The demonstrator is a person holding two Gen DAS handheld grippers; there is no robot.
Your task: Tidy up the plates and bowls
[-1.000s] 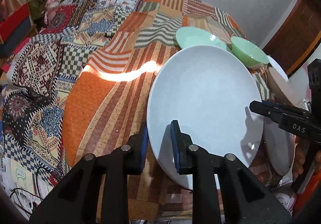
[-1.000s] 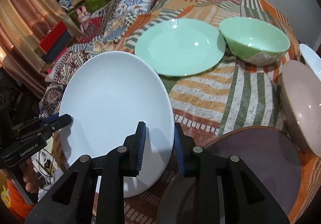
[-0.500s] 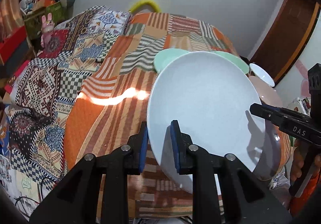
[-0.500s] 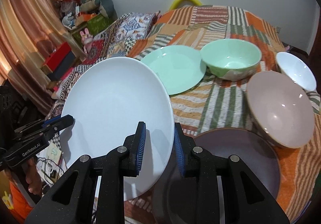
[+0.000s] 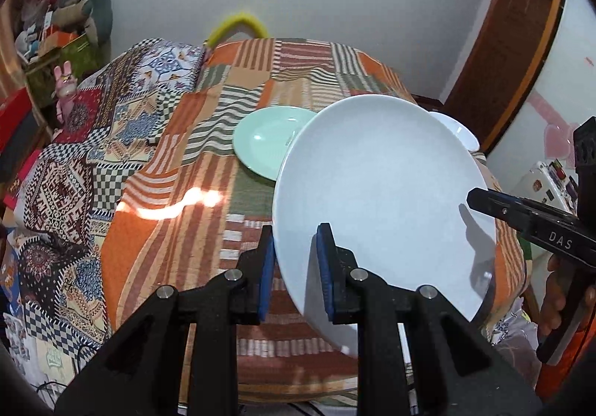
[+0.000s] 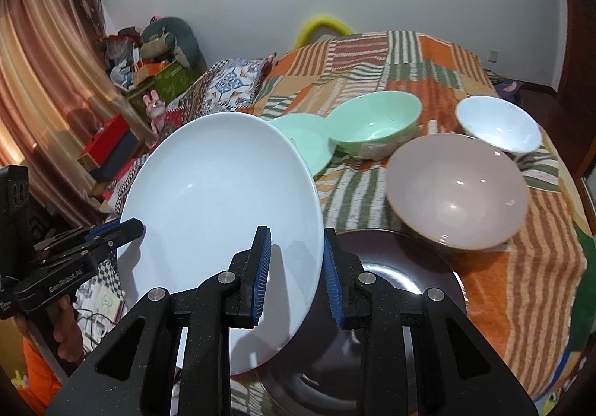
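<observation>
A large white plate (image 5: 383, 200) is held tilted above the table by both grippers. My left gripper (image 5: 294, 267) is shut on its left rim; my right gripper (image 6: 294, 267) is shut on its right rim, and the plate also shows in the right wrist view (image 6: 219, 203). On the table lie a mint green plate (image 5: 266, 144), a mint green bowl (image 6: 376, 123), a pink bowl (image 6: 458, 196), a small white bowl (image 6: 499, 125) and a dark plate (image 6: 402, 289) under the white plate's right edge.
The round table (image 5: 178, 229) has a striped orange patchwork cloth. A bed with a patterned quilt (image 5: 74, 155) lies to the left. A yellow chair back (image 5: 238, 25) stands behind the table. A wooden door (image 5: 514, 43) is at the right.
Both grippers have lifted the white plate higher off the table and tilted the views up, so more of the wall and the bowls shows.
</observation>
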